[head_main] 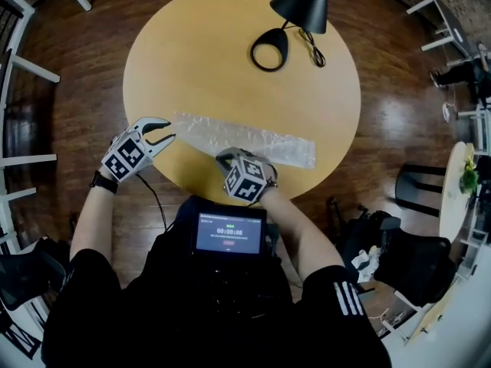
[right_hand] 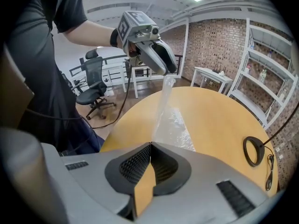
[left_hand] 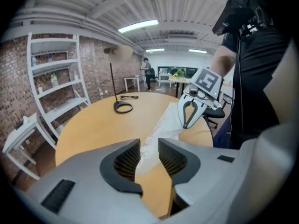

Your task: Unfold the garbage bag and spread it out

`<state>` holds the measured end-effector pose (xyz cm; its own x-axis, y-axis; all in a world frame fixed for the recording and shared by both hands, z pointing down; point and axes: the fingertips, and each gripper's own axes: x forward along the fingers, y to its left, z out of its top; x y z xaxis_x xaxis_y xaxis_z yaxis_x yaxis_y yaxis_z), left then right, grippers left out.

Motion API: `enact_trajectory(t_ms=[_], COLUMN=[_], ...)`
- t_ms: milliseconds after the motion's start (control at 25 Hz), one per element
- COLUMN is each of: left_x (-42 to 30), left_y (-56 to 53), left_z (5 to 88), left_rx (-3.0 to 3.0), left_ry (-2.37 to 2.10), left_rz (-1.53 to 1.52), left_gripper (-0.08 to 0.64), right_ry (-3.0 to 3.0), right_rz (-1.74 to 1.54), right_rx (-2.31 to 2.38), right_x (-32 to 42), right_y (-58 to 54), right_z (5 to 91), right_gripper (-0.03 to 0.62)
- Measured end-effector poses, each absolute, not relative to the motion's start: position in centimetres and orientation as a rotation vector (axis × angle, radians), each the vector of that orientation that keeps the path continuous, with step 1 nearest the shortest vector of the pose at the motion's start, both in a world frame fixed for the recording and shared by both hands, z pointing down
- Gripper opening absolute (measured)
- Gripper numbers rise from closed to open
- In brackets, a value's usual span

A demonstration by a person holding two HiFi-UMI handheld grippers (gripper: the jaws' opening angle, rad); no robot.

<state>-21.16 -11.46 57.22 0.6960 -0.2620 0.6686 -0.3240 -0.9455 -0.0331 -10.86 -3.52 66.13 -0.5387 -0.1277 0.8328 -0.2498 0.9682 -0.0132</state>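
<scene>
The garbage bag (head_main: 245,140) is laid as a long folded strip across the near side of the table (head_main: 215,52). Its near edge is pinched in the closed jaws of the right gripper (right_hand: 150,148). The left gripper (head_main: 168,129) is held with its jaws apart at the strip's end by the table's left edge, and nothing is pressed. With only one hold, the film could be dragged off the table instead of opened, or both layers could be caught together.

Upper centre: table (head_main: 230,60) pale yellow-tan. Across it, garbage bag (head_main: 245,140) clear, whitish sheen. Top: lamp (head_main: 303,6) black. Around: floor (head_main: 399,121) dark red-brown boards. left gripper (head_main: 170,131), right gripper (head_main: 228,158): grey, cubes white with black squares.
</scene>
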Motion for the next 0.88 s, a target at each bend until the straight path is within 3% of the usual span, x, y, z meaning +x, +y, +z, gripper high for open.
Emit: enact_trajectory(t_ms=[240, 560, 880], left_x=[-24.6, -15.3, -12.2], left_y=[-16.0, -13.0, -12.5], left_z=[59.2, 66.0, 73.5], left_rx=[2.638, 2.563, 2.529], left_ry=[-0.803, -0.404, -0.196], left_rz=[1.023, 1.374, 1.722], left_gripper=[0.129, 0.129, 0.129], right_ry=[-2.146, -2.147, -2.137], right_rz=[0.179, 0.239, 0.280], right_rx=[0.249, 0.249, 0.229], right_x=[-10.8, -11.5, -11.9], right_y=[-1.7, 0.3, 2.4], right_z=[67.0, 68.2, 69.7], right_gripper=[0.011, 0.011, 0.011])
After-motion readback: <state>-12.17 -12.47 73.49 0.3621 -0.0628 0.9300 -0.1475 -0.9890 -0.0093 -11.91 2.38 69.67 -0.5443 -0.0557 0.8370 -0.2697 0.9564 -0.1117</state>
